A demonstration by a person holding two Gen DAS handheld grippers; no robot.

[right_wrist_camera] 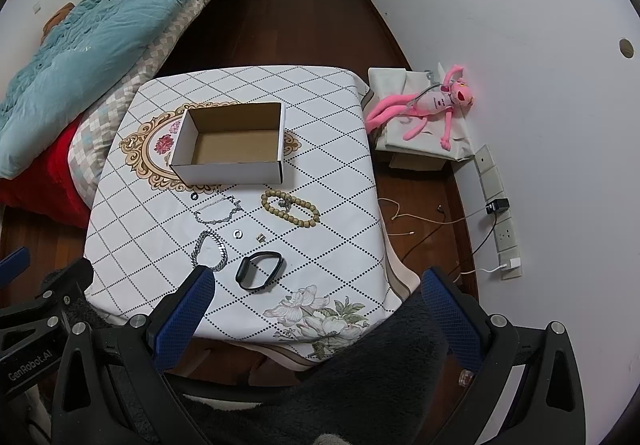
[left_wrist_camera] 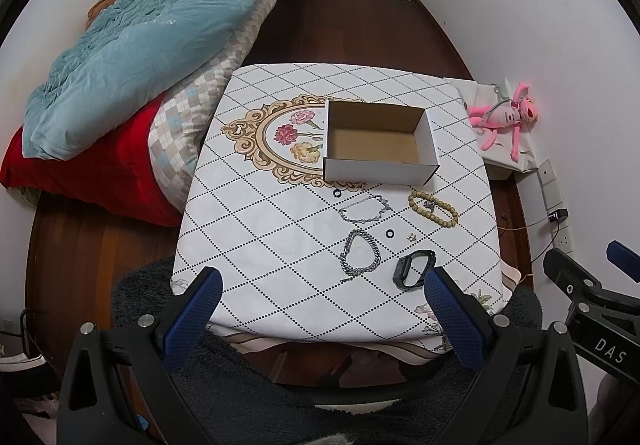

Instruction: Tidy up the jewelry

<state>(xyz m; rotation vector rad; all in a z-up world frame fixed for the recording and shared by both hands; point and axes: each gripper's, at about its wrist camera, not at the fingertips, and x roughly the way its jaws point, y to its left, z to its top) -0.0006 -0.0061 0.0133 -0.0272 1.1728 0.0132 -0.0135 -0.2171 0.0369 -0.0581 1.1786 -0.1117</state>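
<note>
Here, in the left wrist view, the left gripper sits at the bottom centre of the frame with its blue-padded fingers spread wide and nothing between them, held back over the near edge of the table. In the right wrist view the right gripper is likewise at the bottom, its fingers wide apart and holding nothing. The table carries a white cloth with a dotted diamond pattern. Near the middle of each frame stands an open cardboard box, empty inside. The jewelry lies loose on the cloth below the box in the picture: a small black ring just under the box's lower edge, a thin silver chain, a wooden bead bracelet to the right of it, a heavy silver link bracelet lower down, a second small ring, a tiny metal piece beside it, and a black wristband lowest, near the left gripper's right fingertip. A bed with a blue quilt fills the upper left, and a pink plush toy lies at the right.
</note>
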